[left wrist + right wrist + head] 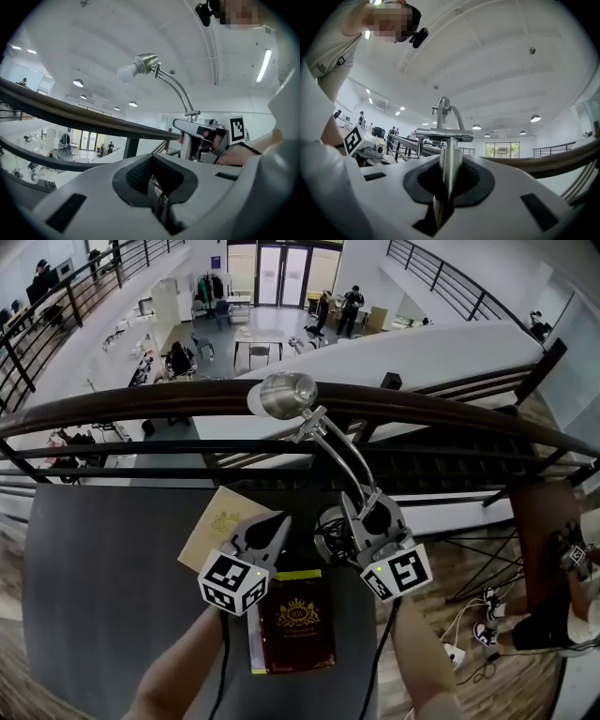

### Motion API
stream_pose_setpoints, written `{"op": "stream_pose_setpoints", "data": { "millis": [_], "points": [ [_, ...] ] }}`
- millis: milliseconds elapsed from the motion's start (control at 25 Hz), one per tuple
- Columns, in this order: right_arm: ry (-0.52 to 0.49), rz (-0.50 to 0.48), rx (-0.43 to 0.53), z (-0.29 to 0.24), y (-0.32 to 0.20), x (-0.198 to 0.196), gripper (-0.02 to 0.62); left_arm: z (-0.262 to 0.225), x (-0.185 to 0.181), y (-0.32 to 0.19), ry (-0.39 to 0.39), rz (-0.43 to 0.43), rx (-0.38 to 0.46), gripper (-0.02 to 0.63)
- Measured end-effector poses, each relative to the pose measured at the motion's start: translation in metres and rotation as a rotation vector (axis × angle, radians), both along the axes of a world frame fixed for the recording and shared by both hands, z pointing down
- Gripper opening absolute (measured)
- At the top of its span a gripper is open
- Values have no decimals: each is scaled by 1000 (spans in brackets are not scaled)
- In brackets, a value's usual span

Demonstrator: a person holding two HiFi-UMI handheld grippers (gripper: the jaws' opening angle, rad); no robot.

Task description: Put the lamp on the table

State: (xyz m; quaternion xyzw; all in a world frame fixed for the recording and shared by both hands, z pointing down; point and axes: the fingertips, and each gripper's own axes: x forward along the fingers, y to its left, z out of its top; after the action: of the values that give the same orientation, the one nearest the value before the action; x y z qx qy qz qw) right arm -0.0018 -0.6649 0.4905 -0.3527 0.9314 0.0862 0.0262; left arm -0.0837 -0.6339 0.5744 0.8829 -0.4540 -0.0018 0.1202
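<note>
Lamp (328, 442) held above tabletop (103, 596) — right tongs (366, 512) clamp its metal stem.
Left tongs (277, 526) closed (nothing visibly gripped) — just beside.

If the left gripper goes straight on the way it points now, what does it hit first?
Most likely the dark brown handrail, dead ahead of the left gripper; depth is unclear. The silver gooseneck lamp in the right gripper stands to its right.

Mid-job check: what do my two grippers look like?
Both the left gripper and right gripper are light grey plastic with dark ribbed jaw pads; each carries a cube of black-and-white square markers and trails a black cable. Forearms are bare.
</note>
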Motion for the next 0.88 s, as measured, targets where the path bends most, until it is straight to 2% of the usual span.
{"op": "stream_pose_setpoints", "data": {
  "millis": [280, 880],
  "points": [
    [-14, -6, -36, 38, -17, 4, 43, 42, 4, -12, -36, -20, -91, 5],
    [39, -16, -18, 69, -12, -3, 43, 66, 15, -7, -14, 14, -142, 5]
  ]
}}
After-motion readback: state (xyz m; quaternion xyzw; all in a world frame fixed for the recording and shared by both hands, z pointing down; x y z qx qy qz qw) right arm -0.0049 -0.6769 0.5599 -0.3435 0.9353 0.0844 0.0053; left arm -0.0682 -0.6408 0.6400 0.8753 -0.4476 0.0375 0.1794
